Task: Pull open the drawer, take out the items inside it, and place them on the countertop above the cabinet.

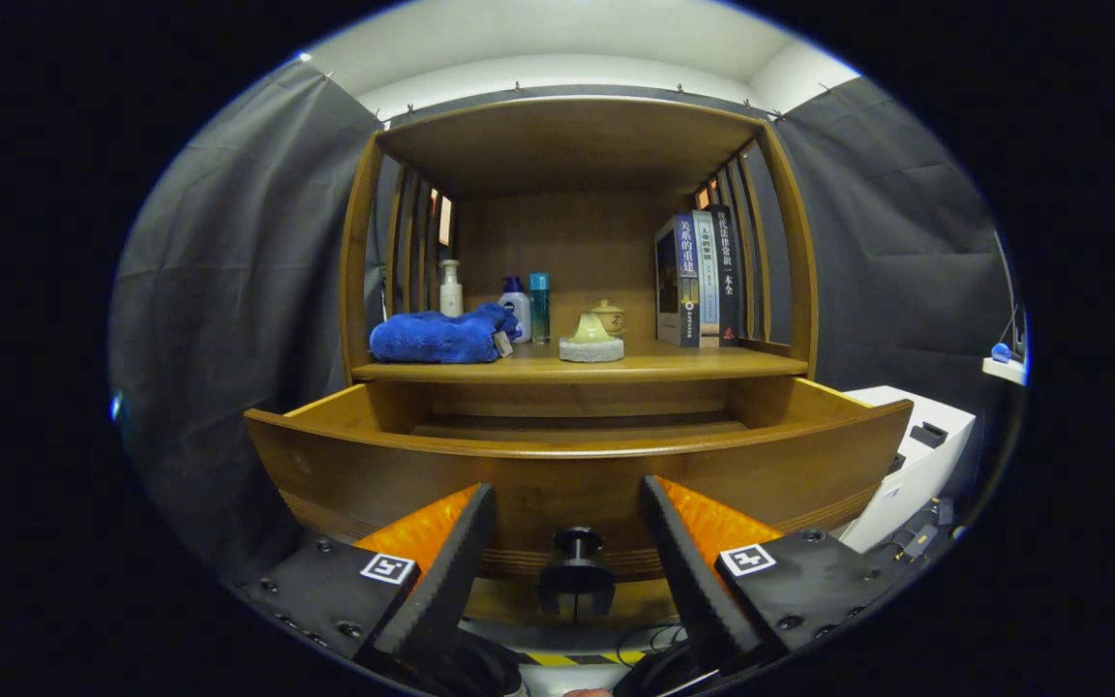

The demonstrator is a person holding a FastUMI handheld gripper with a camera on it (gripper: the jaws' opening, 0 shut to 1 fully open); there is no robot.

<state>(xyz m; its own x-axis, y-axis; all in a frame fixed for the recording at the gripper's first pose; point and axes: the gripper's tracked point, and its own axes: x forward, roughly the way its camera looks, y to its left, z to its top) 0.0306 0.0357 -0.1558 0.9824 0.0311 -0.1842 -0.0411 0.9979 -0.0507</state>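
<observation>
Gripper [567, 508] wide open, empty, astride one drawer [577, 474] knob [577, 544]; countertop [674, 365]: three bottles [519, 308], three books [701, 281].

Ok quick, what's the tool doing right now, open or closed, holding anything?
Tool: open, holding nothing; the drawer knob sits between its fingers, untouched.

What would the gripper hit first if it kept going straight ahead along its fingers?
Most likely the dark knob on the pulled-out drawer front; it sits between the open gripper fingers. Depth is hard to judge, so the gap is unclear.
</observation>
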